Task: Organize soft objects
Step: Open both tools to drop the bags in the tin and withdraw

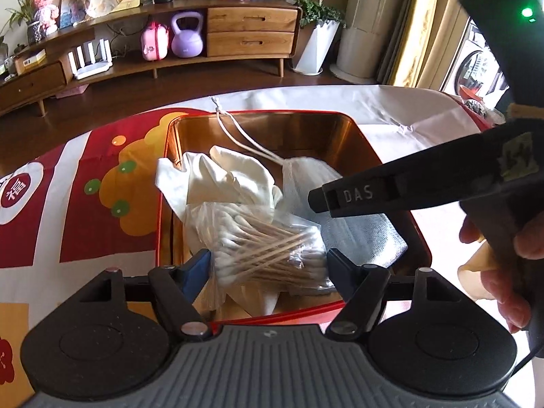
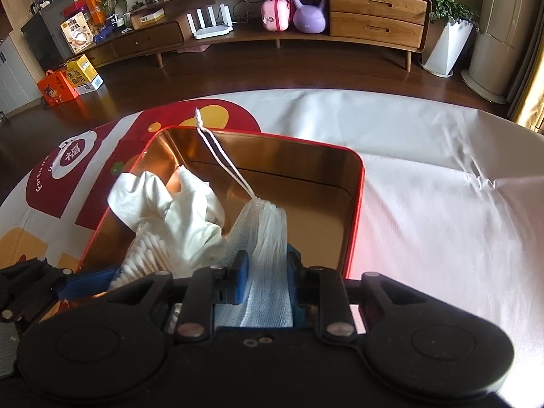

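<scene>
White mesh pouch between right jaws

red rectangular metal tin: glossy coppery inside | clear plastic bag of wooden cotton swabs: shiny, crinkled | white mesh drawstring pouch: coarse | white cloth: matt

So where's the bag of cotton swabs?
The clear plastic bag of cotton swabs lies inside the red metal tin, at its near end, between the left claw's fingers, beside the white cloth.
</scene>
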Available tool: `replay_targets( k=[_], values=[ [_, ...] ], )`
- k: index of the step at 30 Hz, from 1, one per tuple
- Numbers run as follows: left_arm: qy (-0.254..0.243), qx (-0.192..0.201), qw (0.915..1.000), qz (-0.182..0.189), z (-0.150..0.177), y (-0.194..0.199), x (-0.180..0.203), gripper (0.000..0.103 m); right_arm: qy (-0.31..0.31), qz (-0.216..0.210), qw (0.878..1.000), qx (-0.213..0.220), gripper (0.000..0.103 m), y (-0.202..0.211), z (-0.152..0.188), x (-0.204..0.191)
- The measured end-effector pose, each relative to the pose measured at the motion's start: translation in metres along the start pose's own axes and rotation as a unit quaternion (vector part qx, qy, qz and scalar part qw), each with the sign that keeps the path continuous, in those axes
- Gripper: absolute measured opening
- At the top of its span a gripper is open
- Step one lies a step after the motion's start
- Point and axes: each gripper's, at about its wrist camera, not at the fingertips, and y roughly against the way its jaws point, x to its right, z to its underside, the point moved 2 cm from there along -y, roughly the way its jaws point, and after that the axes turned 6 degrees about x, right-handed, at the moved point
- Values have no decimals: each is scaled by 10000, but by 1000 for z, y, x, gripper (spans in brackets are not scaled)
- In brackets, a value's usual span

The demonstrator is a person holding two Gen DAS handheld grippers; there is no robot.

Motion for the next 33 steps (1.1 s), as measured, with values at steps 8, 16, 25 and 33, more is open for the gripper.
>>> replay_targets(
  k=[8,16,25,33],
  values=[
    [124,-6,9999,46,2,8,-2,81,-52,-74,9997,244,32,20,-7,1],
    [62,77,10000,-9,0,21,6,84,-87,-143,9992,372,48,47,-9,-1],
    [69,266,9996,104,-3,55,14,84,-70,-313,9977,605,59,91,-3,-5],
    [140,485,9987,61,-5,96,16,84,7,-406,9962,775,64,131,7,-15]
  ],
)
